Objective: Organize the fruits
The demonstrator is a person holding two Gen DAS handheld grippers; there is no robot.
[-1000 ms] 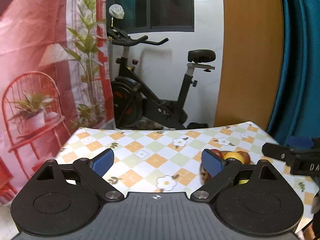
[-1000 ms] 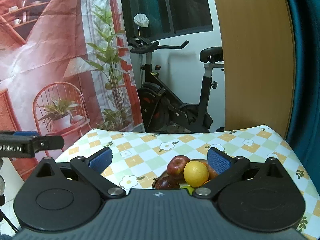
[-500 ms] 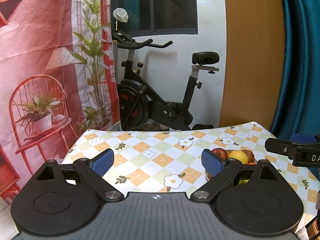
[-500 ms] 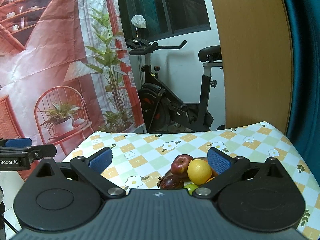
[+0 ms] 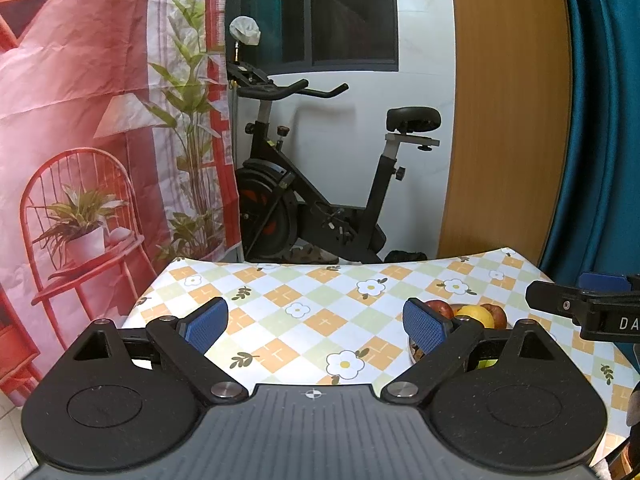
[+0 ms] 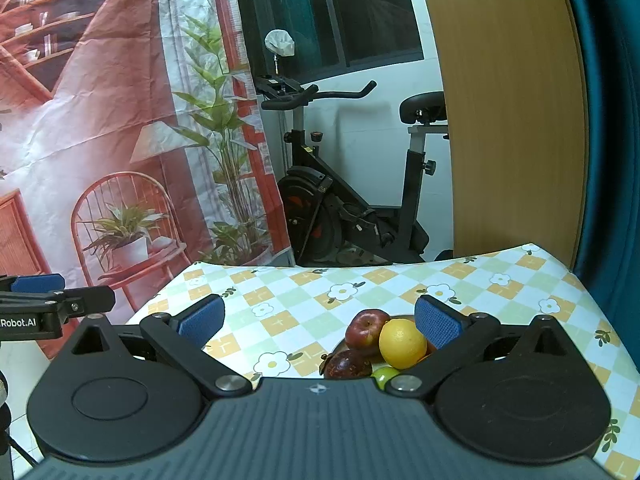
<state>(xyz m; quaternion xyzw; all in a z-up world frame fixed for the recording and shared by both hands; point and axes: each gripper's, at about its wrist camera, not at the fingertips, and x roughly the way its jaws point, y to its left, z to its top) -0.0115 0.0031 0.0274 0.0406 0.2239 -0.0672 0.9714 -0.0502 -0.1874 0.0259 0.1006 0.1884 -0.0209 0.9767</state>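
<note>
A pile of fruit sits in a shallow dish on the table. In the right wrist view I see a red apple (image 6: 365, 331), a yellow orange (image 6: 402, 343), a dark purple fruit (image 6: 347, 365) and a bit of a green fruit (image 6: 383, 375). My right gripper (image 6: 319, 322) hangs open just short of the pile, nothing between its blue pads. In the left wrist view the same fruit (image 5: 472, 315) peeks out behind the right finger. My left gripper (image 5: 316, 322) is open and empty over the tablecloth, left of the dish.
The table (image 5: 320, 300) wears a checked cloth with flowers, and its far edge drops off toward an exercise bike (image 5: 320, 184). A printed red backdrop (image 5: 80, 140) hangs on the left, a wooden panel (image 5: 504, 120) and a teal curtain (image 5: 600, 120) on the right.
Both views have tilted and drawn back slightly, so the table and fruit sit a little lower and farther. Both grippers stay open and empty.
</note>
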